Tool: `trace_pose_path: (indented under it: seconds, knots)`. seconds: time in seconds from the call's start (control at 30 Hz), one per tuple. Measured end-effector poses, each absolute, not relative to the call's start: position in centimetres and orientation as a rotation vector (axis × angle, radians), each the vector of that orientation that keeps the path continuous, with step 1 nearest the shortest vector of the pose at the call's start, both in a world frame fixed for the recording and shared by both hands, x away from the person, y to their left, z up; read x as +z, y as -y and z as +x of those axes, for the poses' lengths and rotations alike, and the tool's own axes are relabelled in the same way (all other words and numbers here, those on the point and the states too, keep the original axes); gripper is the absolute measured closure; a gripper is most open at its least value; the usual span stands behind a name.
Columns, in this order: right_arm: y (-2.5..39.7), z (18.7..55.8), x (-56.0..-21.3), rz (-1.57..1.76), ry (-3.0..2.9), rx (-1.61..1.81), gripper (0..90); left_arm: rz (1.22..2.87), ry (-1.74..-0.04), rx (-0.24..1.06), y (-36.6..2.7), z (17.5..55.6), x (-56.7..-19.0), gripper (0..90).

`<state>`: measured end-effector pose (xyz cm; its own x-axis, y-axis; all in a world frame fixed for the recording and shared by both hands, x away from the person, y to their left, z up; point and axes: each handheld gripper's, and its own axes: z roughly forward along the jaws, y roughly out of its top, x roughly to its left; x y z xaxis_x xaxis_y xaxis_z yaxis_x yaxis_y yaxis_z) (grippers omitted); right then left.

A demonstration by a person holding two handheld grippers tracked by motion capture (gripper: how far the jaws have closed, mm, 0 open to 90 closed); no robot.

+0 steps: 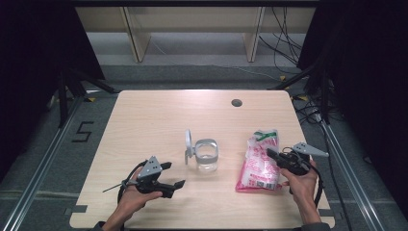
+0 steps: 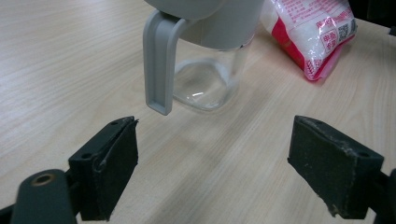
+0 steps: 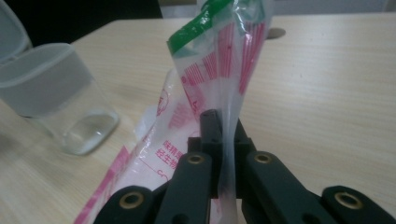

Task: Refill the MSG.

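I see the left gripper [image 1: 174, 188] at the table's [image 1: 154, 110] near left, jaws spread wide, empty, matte black pads. Just right of centre stands a clear glass jar [image 1: 207, 156] with a grey plastic collar and flipped-open lid [image 1: 188, 144]; the left gripper view cuts off its top. The right gripper [image 1: 272, 155] pinches the crinkly pink-and-white plastic bag [image 1: 259, 166]; its print is too blurred to read.

- The worktop [image 1: 159, 110] lies bare across its far half and left side, open for passage.
- A glass jar [image 1: 207, 156] with its raised lid [image 1: 188, 144] stands mid-worktop, right of the left gripper [image 1: 166, 180].
- A bag [image 1: 260, 161] blocks the near right.
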<state>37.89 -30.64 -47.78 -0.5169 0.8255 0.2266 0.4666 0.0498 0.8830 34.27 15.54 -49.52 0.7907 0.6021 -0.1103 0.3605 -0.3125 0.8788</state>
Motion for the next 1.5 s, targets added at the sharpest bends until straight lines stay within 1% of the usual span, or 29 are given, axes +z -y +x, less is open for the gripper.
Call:
trace_pose_path:
  seconds: [0.03, 0.1, 0.17, 0.2, 0.27, 0.3, 0.37, 0.4, 0.53, 0.57, 0.63, 0.67, 0.87, 1.17, 1.2, 1.27, 1.33, 1.43, 1.47, 1.5]
  knots:
    - [30.3, 37.2, -47.3, 1.301, -1.980, 1.480, 90.0, 1.930, -0.745, 0.273, -15.4, 34.2, -49.6, 15.0]
    - [30.1, 36.8, -46.8, 1.271, -1.986, 1.495, 90.0, 1.933, -0.733, 0.285, -15.3, 34.1, -49.7, 15.0]
    - [30.1, 36.8, -46.7, 1.232, -1.980, 1.492, 90.0, 1.929, -0.745, 0.273, -15.2, 34.1, -49.7, 15.0]
    - [30.0, 36.7, -46.5, 1.228, -1.985, 1.508, 90.0, 1.940, -0.720, 0.275, -15.2, 34.2, -49.7, 15.0]
    - [29.6, 36.5, -46.2, 1.223, -1.969, 1.531, 90.0, 1.924, -0.744, 0.269, -15.0, 34.0, -49.7, 15.0]
    - [29.3, 36.3, -45.6, 1.218, -1.986, 1.540, 90.0, 1.936, -0.713, 0.272, -15.0, 34.1, -49.7, 15.0]
    - [29.1, 36.2, -45.4, 1.197, -1.979, 1.546, 90.0, 1.936, -0.709, 0.274, -14.9, 34.1, -49.8, 15.0]
    - [28.8, 36.0, -45.1, 1.187, -1.985, 1.539, 90.0, 1.926, -0.734, 0.261, -14.8, 34.0, -49.9, 15.0]
    - [28.5, 36.1, -44.6, 1.118, -1.995, 1.538, 90.0, 1.938, -0.708, 0.270, -14.7, 34.0, -50.0, 15.0]
    - [28.2, 35.9, -44.4, 1.133, -1.987, 1.538, 90.0, 1.920, -0.737, 0.249, -14.5, 33.9, -50.1, 15.0]
    - [27.8, 35.6, -43.9, 1.133, -1.988, 1.537, 90.0, 1.931, -0.720, 0.256, -14.3, 33.8, -50.0, 15.0]
    - [27.6, 35.7, -43.6, 1.068, -1.996, 1.549, 90.0, 1.941, -0.709, 0.262, -14.3, 33.8, -50.0, 15.1]
    - [26.6, 35.0, -42.4, 1.006, -2.017, 1.533, 90.0, 1.946, -0.684, 0.240, -13.4, 33.5, -50.0, 15.4]
    - [25.9, 34.8, -41.5, 0.961, -2.034, 1.546, 90.0, 1.965, -0.666, 0.215, -11.6, 32.9, -50.6, 15.7]
    - [26.0, 35.0, -41.4, 0.918, -2.021, 1.543, 90.0, 1.976, -0.650, 0.210, -11.4, 32.9, -50.5, 15.7]
    - [25.8, 34.6, -41.1, 0.955, -2.028, 1.536, 90.0, 1.982, -0.647, 0.223, -10.9, 32.7, -50.5, 15.8]
    - [25.7, 34.7, -40.7, 0.910, -2.021, 1.539, 90.0, 1.993, -0.633, 0.230, -10.2, 32.5, -50.6, 15.8]
    - [25.6, 34.5, -40.4, 0.943, -2.021, 1.525, 90.0, 1.998, -0.605, 0.204, -8.9, 32.3, -50.8, 15.8]
    - [25.8, 34.8, -40.2, 0.913, -2.012, 1.519, 90.0, 2.024, -0.594, 0.222, -8.1, 32.4, -51.0, 16.2]
    - [25.7, 34.7, -40.1, 0.943, -2.015, 1.527, 90.0, 2.024, -0.594, 0.222, -8.1, 32.4, -51.0, 16.4]
